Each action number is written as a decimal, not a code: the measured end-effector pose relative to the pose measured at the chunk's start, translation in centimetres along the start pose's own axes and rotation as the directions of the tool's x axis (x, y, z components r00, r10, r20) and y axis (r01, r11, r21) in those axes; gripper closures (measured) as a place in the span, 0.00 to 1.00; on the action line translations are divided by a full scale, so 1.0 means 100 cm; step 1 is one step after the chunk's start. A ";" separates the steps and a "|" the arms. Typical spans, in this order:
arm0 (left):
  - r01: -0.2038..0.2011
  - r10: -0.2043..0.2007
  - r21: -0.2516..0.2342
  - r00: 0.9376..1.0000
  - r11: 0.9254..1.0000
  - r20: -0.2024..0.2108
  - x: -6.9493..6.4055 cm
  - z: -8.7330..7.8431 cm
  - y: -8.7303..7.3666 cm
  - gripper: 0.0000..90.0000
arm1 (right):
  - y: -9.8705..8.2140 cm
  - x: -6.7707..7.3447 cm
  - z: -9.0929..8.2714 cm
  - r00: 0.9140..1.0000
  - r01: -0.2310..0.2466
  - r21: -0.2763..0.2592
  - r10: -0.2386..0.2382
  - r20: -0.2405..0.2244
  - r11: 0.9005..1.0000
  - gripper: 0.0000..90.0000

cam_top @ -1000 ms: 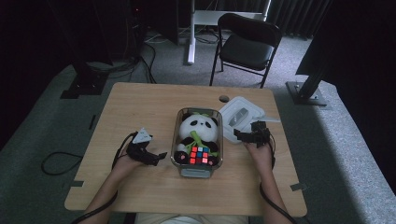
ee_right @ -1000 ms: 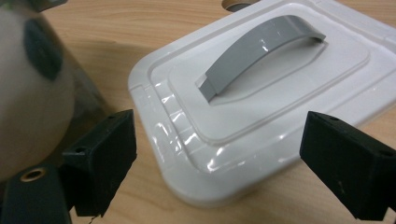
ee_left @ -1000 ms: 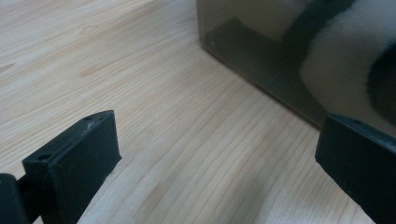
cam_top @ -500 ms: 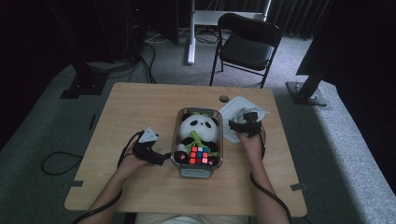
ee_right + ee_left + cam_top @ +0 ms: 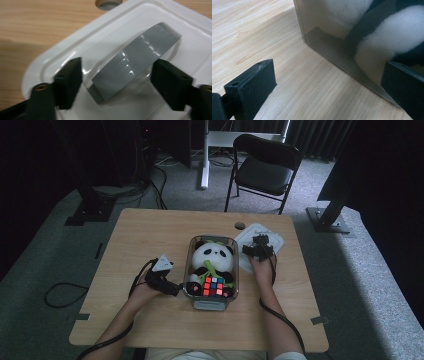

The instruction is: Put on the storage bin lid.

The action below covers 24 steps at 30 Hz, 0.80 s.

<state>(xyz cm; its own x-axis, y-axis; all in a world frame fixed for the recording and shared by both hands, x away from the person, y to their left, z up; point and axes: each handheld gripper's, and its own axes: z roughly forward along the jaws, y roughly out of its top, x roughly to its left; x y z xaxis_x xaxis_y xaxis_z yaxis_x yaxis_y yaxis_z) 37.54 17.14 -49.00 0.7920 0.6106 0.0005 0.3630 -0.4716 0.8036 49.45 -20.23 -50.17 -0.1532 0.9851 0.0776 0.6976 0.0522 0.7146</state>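
A clear container (image 5: 212, 304) at the table's middle holds a panda plush (image 5: 214, 256) and a colourful cube (image 5: 213, 286). Its white lid (image 5: 276, 238) lies flat just to the right. My right gripper (image 5: 259, 245) hovers over that lid. In the right gripper view its jaws (image 5: 118, 75) straddle the lid's (image 5: 72, 42) grey handle (image 5: 135, 60); they have just been closing, and small gaps remain on both sides. My left gripper (image 5: 175, 289) lies beside the container's left wall. Its jaws (image 5: 329, 75) are open, one over bare wood, the other in front of the clear wall (image 5: 324, 37).
A black folding chair (image 5: 265, 167) stands behind the table. A round cable hole (image 5: 240, 225) sits in the tabletop just left of the lid. Bare wood stretches along the table's left side and front edge.
My right gripper has slid left onto the lid and its jaws have narrowed around the handle. The left hand has barely shifted.
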 end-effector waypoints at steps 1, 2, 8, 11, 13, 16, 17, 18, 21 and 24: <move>0.000 0.000 0.000 1.000 1.000 -0.002 0.000 0.000 0.000 0.01 | 0.000 0.002 0.002 1.000 0.009 0.011 -0.009 0.002 1.000 0.32; 0.001 -0.001 -0.001 1.000 1.000 -0.002 0.000 -0.001 0.000 0.01 | -0.001 0.003 0.004 1.000 0.014 0.017 -0.014 0.000 1.000 0.37; -0.006 0.006 -0.001 1.000 1.000 0.000 -0.001 -0.001 0.001 0.01 | -0.004 0.005 0.005 1.000 0.002 -0.002 -0.002 0.006 1.000 0.51; -0.006 0.006 -0.006 1.000 1.000 -0.002 -0.002 -0.002 0.003 0.01 | -0.004 0.003 0.004 1.000 0.008 0.003 -0.008 0.000 1.000 0.57; -0.002 0.002 -0.013 1.000 1.000 0.000 -0.001 -0.003 0.003 0.01 | -0.005 0.000 0.002 1.000 0.003 0.006 -0.003 -0.009 1.000 0.60; -0.002 0.002 -0.014 1.000 1.000 -0.003 -0.001 -0.004 0.003 0.01 | -0.006 -0.004 -0.002 1.000 0.007 0.008 -0.007 -0.023 1.000 0.65; 0.000 0.000 -0.015 1.000 1.000 -0.004 -0.001 -0.004 0.003 0.01 | -0.007 -0.006 -0.004 1.000 0.010 0.008 -0.010 -0.027 1.000 0.66; 0.000 0.000 -0.017 1.000 1.000 -0.006 -0.001 -0.005 0.004 0.01 | -0.008 -0.007 -0.006 0.999 0.013 0.006 -0.013 -0.035 1.000 0.67; 0.003 -0.003 -0.026 1.000 1.000 -0.007 -0.001 -0.006 0.004 0.01 | -0.011 -0.010 -0.014 0.998 0.047 0.001 -0.047 -0.043 0.999 0.68; 0.004 -0.004 -0.025 1.000 1.000 -0.007 -0.002 -0.006 0.004 0.01 | -0.017 -0.015 -0.024 0.996 0.059 -0.009 -0.059 -0.065 0.998 0.69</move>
<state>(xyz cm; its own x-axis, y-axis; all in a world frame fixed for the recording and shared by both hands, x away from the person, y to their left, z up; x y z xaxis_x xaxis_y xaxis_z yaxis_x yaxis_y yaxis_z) 37.27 17.22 -48.28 0.7871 0.6168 0.0017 0.3535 -0.4534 0.8182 46.79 -22.16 -49.79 -0.2392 0.9677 0.0801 0.6813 0.1085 0.7239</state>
